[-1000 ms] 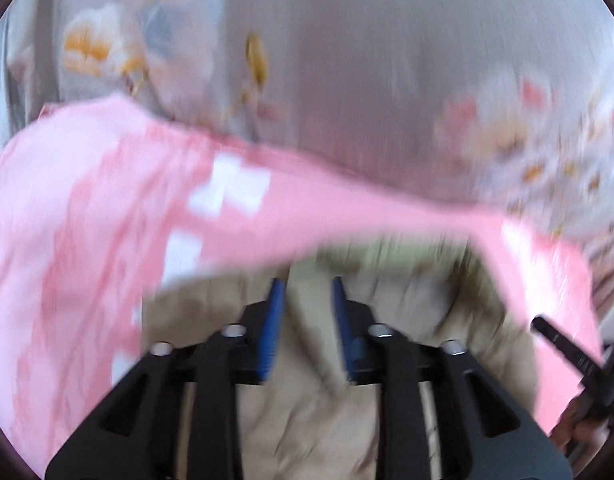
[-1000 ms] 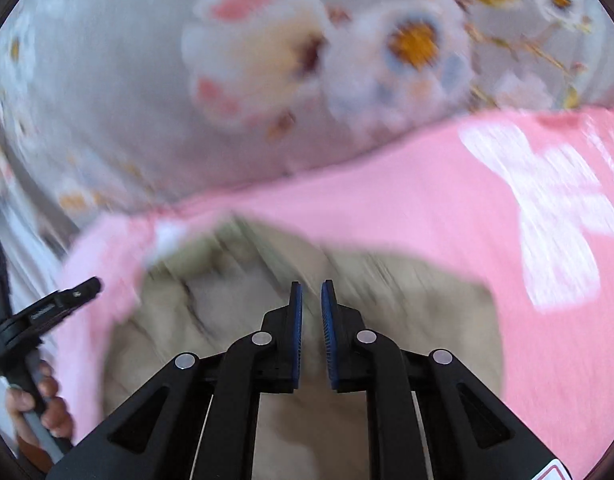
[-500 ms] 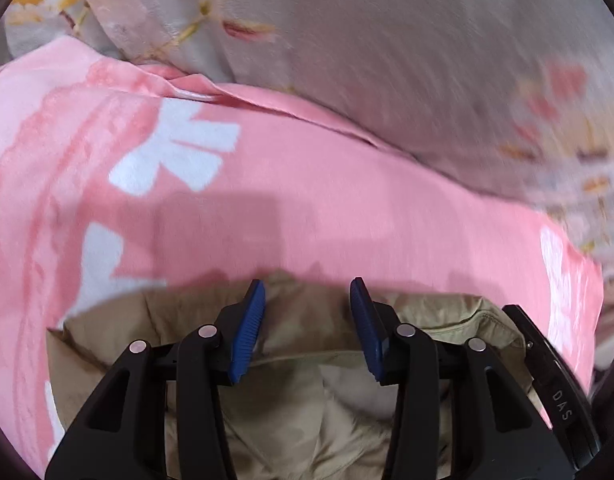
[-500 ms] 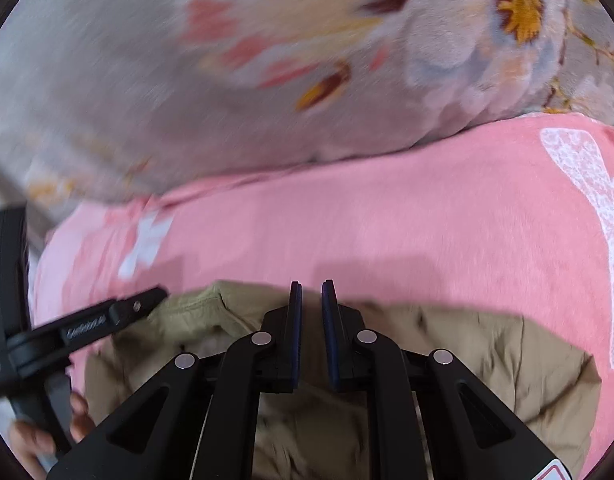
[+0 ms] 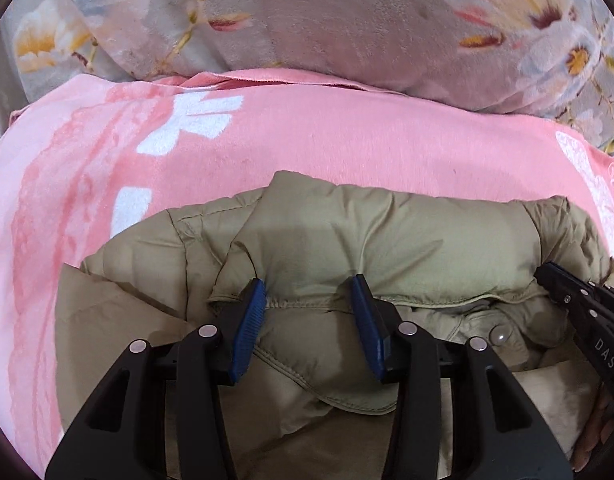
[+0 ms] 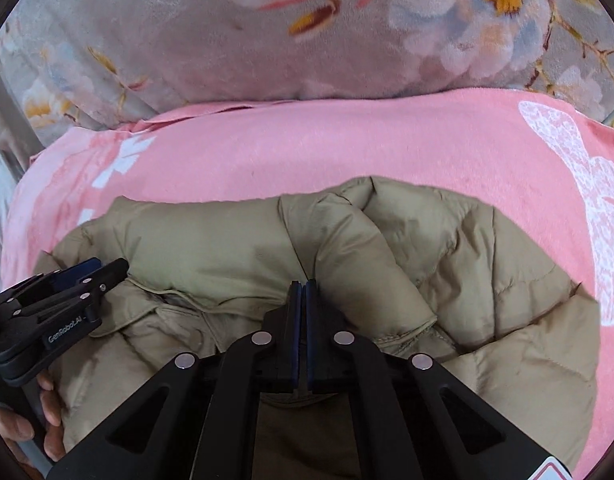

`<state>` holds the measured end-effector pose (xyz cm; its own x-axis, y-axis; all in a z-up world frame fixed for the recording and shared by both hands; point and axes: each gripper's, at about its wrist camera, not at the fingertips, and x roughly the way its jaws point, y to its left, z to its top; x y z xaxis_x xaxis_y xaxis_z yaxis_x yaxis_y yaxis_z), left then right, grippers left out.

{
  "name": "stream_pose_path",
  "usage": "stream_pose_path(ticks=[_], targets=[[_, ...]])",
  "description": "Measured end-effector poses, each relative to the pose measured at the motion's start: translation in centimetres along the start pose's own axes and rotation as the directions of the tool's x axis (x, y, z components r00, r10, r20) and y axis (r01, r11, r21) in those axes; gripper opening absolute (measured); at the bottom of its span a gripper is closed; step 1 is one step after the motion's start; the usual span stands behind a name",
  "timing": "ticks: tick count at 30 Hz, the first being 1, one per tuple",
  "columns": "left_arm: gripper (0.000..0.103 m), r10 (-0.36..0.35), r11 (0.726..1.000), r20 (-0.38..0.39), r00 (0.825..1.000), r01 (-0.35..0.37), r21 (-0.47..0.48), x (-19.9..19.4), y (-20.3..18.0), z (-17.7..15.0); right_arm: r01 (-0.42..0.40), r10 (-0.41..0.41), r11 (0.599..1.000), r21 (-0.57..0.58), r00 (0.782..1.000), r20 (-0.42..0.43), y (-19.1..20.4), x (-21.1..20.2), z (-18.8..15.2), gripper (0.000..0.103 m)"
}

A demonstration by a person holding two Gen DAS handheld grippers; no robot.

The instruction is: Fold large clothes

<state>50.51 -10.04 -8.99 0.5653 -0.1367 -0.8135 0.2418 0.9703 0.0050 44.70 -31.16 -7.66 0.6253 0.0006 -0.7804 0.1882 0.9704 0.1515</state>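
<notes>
One puffy quilted khaki jacket on fleecy pink blanket

A pink blanket lies beside a grey floral quilt.

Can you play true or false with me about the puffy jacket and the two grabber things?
1. The jacket is tan and puffy. True.
2. The jacket lies on a green blanket. False: it lies on a pink blanket with white shapes.
3. The right gripper has its blue pads pressed together. True: no gap shows, and its tips sit at a fold of the jacket.
4. The left gripper is shut tight. False: its blue fingers stand apart, with a puffy fold of the jacket between them.
5. A flowery grey blanket lies beyond the pink one. True.
</notes>
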Motion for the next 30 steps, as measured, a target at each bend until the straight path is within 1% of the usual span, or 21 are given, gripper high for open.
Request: stream_pose_path(ticks=[3, 8, 11, 22, 30], targets=[[0.043, 0.013, 1.000, 0.023, 1.000, -0.013, 0.011, -0.1, 0.0, -0.4, 0.003, -0.003, 1.000, 0.013, 1.000, 0.010, -0.1, 0.5, -0.4, 0.000], [0.043, 0.050, 0.998, 0.060, 0.997, -0.052, 0.032, -0.2, -0.4, -0.7, 0.046, -0.046, 0.999, -0.011, 0.998, 0.035, 0.3, 0.7, -0.8, 0.000], [0.043, 0.060, 0.998, 0.074, 0.995, -0.063, 0.032, -0.2, -0.4, -0.7, 0.044, -0.043, 0.999, -0.006, 0.998, 0.037, 0.2, 0.9, -0.8, 0.000], [0.043, 0.088, 0.995, 0.093, 0.992, -0.091, 0.032, -0.2, -0.8, -0.9, 0.057, -0.057, 0.998, -0.011, 0.998, 0.042, 0.3, 1.1, -0.8, 0.000], [0.043, 0.102, 0.994, 0.100, 0.990, -0.107, 0.039, 0.0, -1.0, -1.1, 0.096, -0.094, 0.995, -0.036, 0.995, 0.044, 0.9, 1.1, -0.7, 0.000]])
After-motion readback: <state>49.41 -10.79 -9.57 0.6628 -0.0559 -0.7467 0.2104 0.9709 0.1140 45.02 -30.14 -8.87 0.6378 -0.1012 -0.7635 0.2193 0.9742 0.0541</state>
